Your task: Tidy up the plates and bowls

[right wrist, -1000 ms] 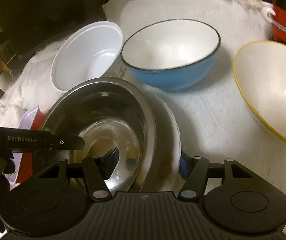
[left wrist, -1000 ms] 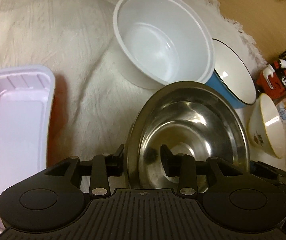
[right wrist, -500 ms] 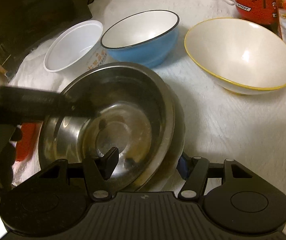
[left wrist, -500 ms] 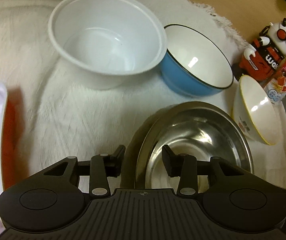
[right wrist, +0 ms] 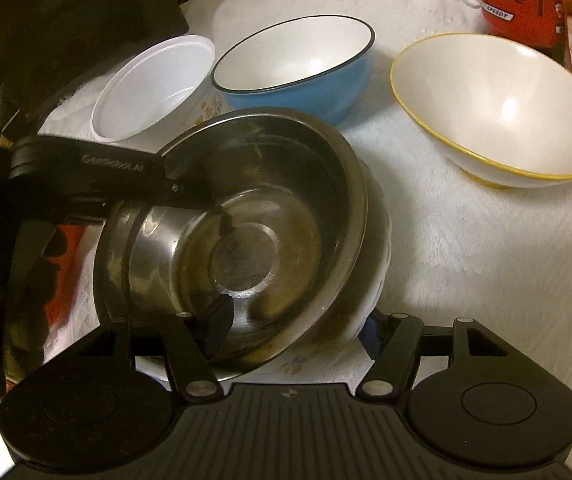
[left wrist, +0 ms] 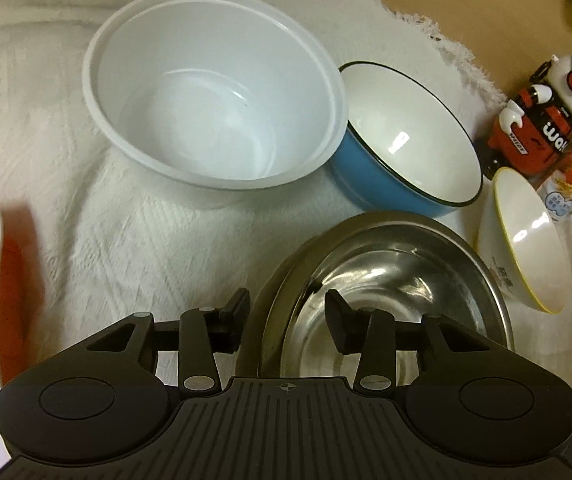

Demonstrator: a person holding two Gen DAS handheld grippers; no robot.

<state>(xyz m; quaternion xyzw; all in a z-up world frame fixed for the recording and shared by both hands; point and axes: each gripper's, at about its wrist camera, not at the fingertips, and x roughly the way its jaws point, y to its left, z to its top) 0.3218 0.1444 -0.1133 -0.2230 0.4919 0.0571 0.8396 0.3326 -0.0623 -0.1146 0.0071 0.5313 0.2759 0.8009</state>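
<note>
My left claw (left wrist: 286,318) is opening around the near rim of the metal bowl (left wrist: 397,280), one finger inside, one outside. My right claw (right wrist: 297,328) is opening too, astride the rim of the metal bowl and the white bowl (right wrist: 369,280) under it. Both sit on the table (right wrist: 465,260), right below my claws.

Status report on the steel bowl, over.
Left tongs opening, steel bowl rim between them. Right tongs opening, straddling steel bowl nested in white dish. Blue bowl close beyond, nothing blocking.
</note>
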